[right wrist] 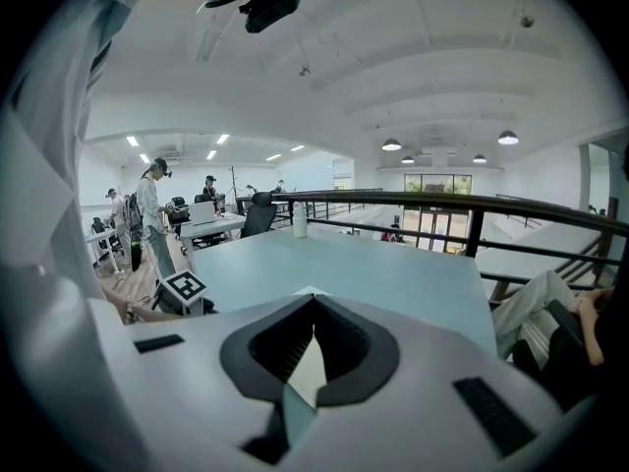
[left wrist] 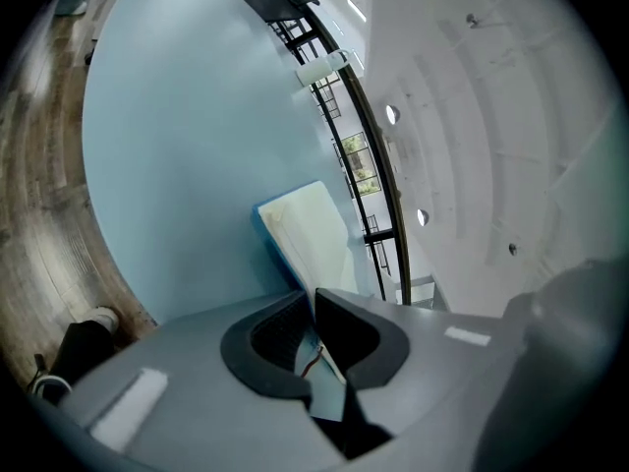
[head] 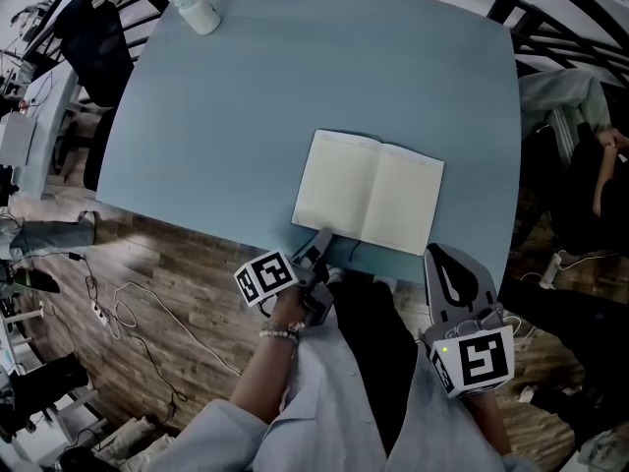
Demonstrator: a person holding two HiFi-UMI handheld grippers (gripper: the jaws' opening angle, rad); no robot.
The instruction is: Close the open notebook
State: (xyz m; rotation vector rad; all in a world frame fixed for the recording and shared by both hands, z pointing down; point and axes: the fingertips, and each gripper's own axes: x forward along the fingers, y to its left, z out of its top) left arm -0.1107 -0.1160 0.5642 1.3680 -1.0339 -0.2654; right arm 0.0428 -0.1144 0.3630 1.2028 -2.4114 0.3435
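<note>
Grey left tongs (head: 321, 236) tight on notebook (head: 369, 193)

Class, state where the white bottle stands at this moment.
In the head view the bottle stands at the far left corner of the table, far from the open notebook near the front edge.

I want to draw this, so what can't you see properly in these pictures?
- Near-left corner of notebook: head view, left gripper covers it.
- Most of the notebook: right gripper view, the right gripper hides it with its own body.
- Any writing in it: head view, too small.
- Label on bottle: head view, far and blurred.
</note>
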